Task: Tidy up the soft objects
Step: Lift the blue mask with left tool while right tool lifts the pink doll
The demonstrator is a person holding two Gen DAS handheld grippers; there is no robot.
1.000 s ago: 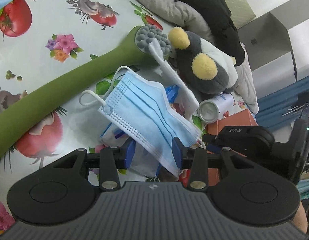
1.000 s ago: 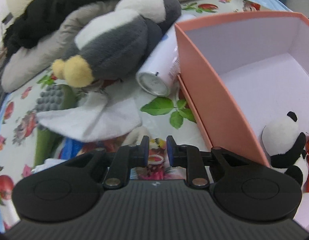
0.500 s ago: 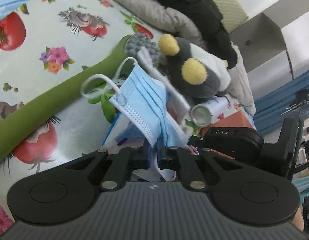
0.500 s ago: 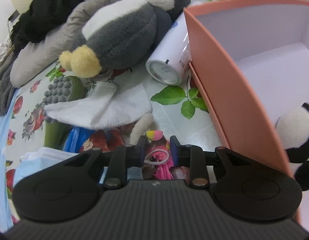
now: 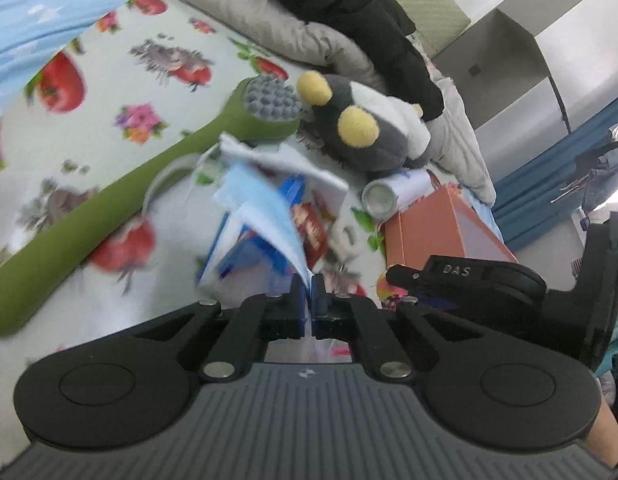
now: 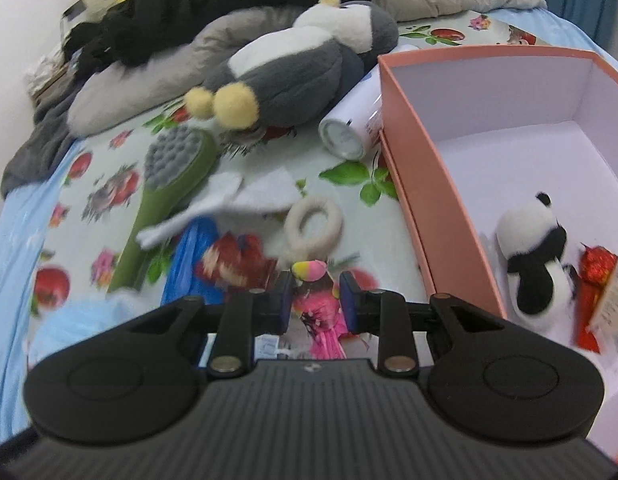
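On a bed covered by a fruit-print sheet [image 5: 109,92], the left gripper [image 5: 308,286] has its jaws clamped on one edge of a blue face mask [image 5: 261,216], which hangs blurred above the sheet, beside the salmon-pink box [image 6: 421,184]. The right gripper [image 6: 315,294] hovers with jaws apart over a pink doll-like toy [image 6: 323,308], next to the box's near wall. Inside the box lies a plush panda [image 6: 537,264]; a grey penguin plush [image 6: 293,80], a white can [image 6: 349,132] and a green massage brush [image 5: 109,208] lie just outside it. The thin pinch could slip and drop the mask short of the box, or its loose ear loop could snag the brush. A second ago the left jaws stood open around the mask; since then they have closed and lifted it, while the right jaws have widened.
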